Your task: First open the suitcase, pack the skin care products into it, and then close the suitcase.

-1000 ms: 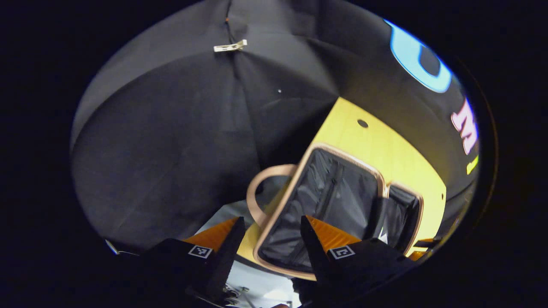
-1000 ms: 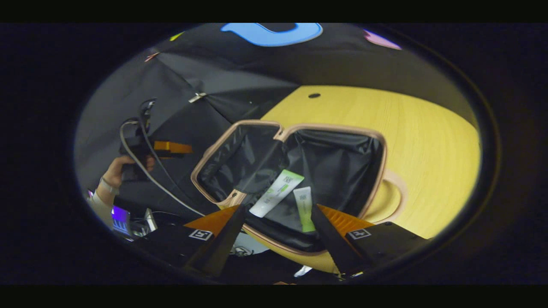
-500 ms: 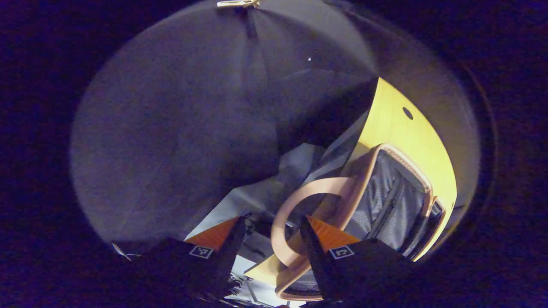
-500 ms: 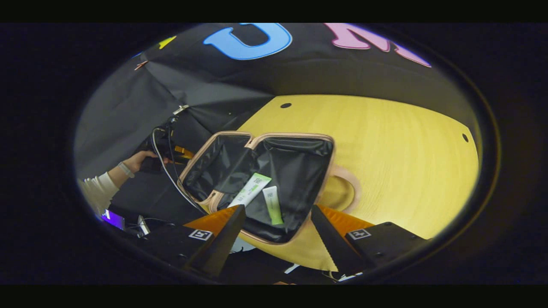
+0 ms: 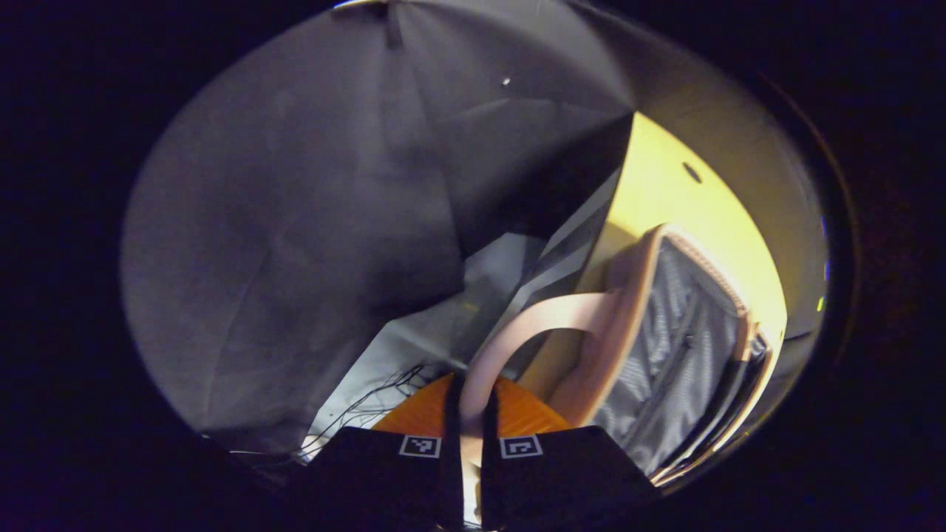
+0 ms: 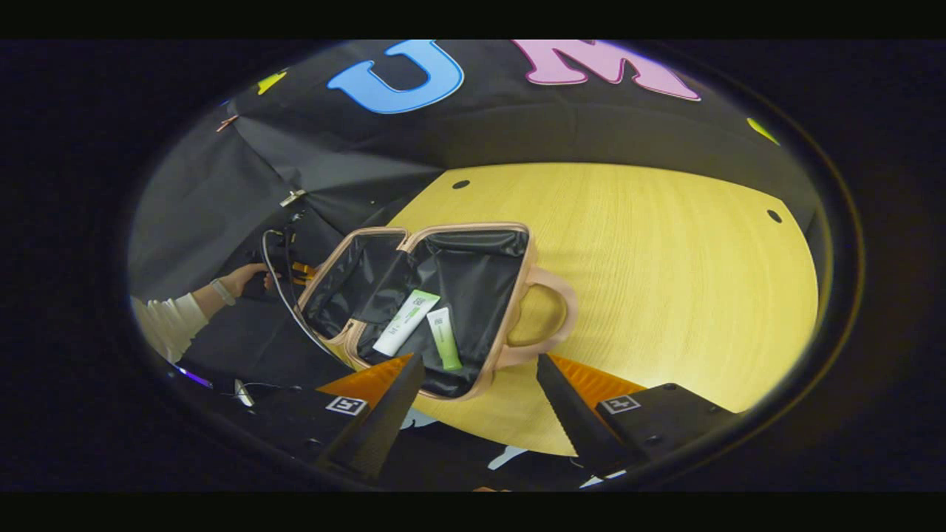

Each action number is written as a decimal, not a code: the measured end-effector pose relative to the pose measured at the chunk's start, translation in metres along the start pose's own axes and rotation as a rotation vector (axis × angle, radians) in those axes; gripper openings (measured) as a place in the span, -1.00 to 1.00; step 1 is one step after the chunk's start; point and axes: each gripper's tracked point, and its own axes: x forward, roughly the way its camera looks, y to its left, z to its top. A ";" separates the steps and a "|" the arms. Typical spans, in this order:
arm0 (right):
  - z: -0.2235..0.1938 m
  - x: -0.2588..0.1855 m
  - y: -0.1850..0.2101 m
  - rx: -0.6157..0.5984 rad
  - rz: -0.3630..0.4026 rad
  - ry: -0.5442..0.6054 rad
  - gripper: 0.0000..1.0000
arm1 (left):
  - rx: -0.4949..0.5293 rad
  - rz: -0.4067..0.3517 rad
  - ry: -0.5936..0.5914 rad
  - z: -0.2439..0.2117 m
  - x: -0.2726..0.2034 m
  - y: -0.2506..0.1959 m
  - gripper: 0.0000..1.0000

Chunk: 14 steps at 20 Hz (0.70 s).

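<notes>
My left tongs (image 5: 467,403) are pinched narrow on the pale pink loop handle (image 5: 517,325) of the small pink suitcase with black lining (image 5: 669,347), both fingers pressing the strap at six o'clock in the left gripper view. The case lies open on the yellow wooden desk (image 5: 658,192), toward four o'clock.

My right tongs (image 6: 480,384) hang wide and hold nothing, above the desk's near edge. In the right gripper view the suitcase sits at about nine o'clock from centre, both halves spread flat. In the nearer half lie a white tube with green print (image 6: 405,323) and a smaller light green tube (image 6: 444,338), side by side.
</notes>
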 end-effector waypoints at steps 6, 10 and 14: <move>0.015 -0.023 0.011 -0.051 0.074 -0.100 0.95 | 0.235 -0.040 -0.253 0.031 -0.112 -0.060 -0.81; 0.023 -0.050 0.011 -0.087 0.104 -0.166 0.95 | 0.379 -0.156 -0.408 0.033 -0.243 -0.164 -0.82; 0.022 -0.073 0.001 -0.074 0.119 -0.208 0.94 | 0.515 -0.321 -0.473 -0.013 -0.281 -0.284 -0.82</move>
